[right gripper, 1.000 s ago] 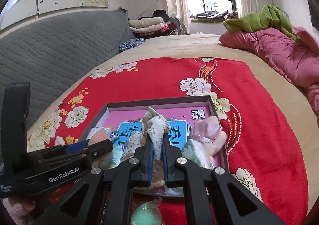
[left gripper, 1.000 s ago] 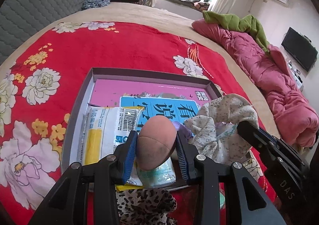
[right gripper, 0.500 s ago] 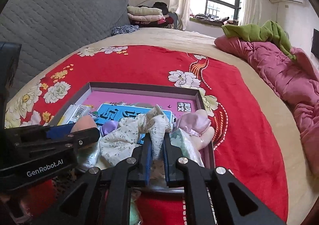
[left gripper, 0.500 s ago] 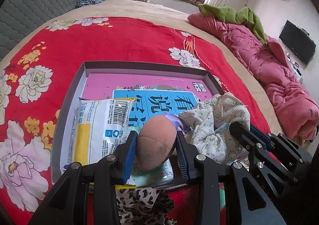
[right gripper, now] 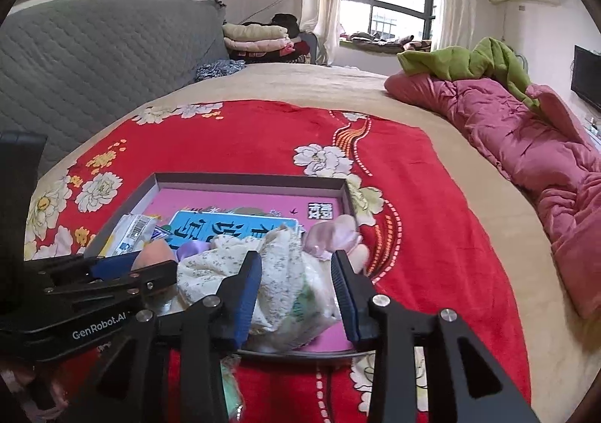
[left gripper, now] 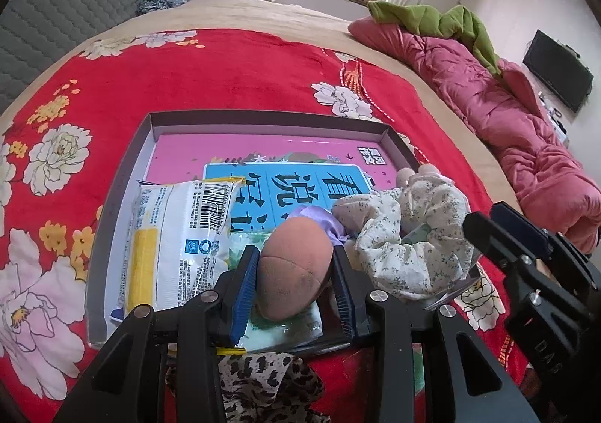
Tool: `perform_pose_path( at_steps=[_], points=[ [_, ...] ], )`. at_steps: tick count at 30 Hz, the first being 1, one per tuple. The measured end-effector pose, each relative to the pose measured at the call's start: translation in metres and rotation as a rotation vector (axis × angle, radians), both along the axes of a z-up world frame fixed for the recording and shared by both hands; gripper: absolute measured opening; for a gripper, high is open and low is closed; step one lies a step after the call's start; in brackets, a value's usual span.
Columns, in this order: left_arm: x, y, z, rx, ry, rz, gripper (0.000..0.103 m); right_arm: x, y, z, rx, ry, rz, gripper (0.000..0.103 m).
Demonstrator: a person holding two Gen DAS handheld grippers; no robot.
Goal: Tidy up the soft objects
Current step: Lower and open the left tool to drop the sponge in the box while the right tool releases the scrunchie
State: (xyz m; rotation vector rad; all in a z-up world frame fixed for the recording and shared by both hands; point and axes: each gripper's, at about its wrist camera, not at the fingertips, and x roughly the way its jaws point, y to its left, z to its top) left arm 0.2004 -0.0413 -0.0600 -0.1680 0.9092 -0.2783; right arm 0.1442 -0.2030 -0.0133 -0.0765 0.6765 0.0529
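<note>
A shallow grey box (left gripper: pixel 263 119) with a pink and blue bottom lies on the red floral blanket. My left gripper (left gripper: pixel 295 282) is shut on a brown soft egg-shaped toy (left gripper: pixel 293 269) over the box's near edge. My right gripper (right gripper: pixel 296 286) is open, its jaws spread around a floral cloth scrunchie (right gripper: pixel 240 265) that lies in the box (right gripper: pixel 248 181). The scrunchie also shows in the left wrist view (left gripper: pixel 405 235). A white and yellow tissue pack (left gripper: pixel 176 239), a purple scrunchie (left gripper: pixel 315 216) and a pink soft item (right gripper: pixel 334 235) lie in the box.
A leopard-print cloth (left gripper: pixel 263 381) lies on the blanket just before the box. A pale green soft item (right gripper: pixel 229 378) lies under my right gripper. A pink quilt (right gripper: pixel 526 145) with a green garment (right gripper: pixel 469 62) lies on the right. A grey headboard (right gripper: pixel 94 59) stands at the left.
My right gripper has opened and let go of the floral scrunchie, which now lies in the box. My left gripper still holds the brown toy and has barely moved.
</note>
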Motion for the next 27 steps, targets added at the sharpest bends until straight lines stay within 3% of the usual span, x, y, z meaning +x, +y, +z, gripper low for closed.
perform_pose_path(
  at_steps=[14,18,27],
  points=[
    [0.001,0.005,-0.003,-0.037,0.024,-0.012,0.041,-0.005,-0.015,0.011,0.022,-0.010,-0.021,0.040],
    [0.001,0.005,-0.003,-0.042,0.026,-0.016,0.041,-0.008,-0.015,0.012,0.009,-0.017,-0.019,0.046],
    [0.000,0.006,-0.001,-0.046,0.028,-0.026,0.042,-0.008,-0.015,0.008,0.020,0.007,-0.013,0.050]
  ],
)
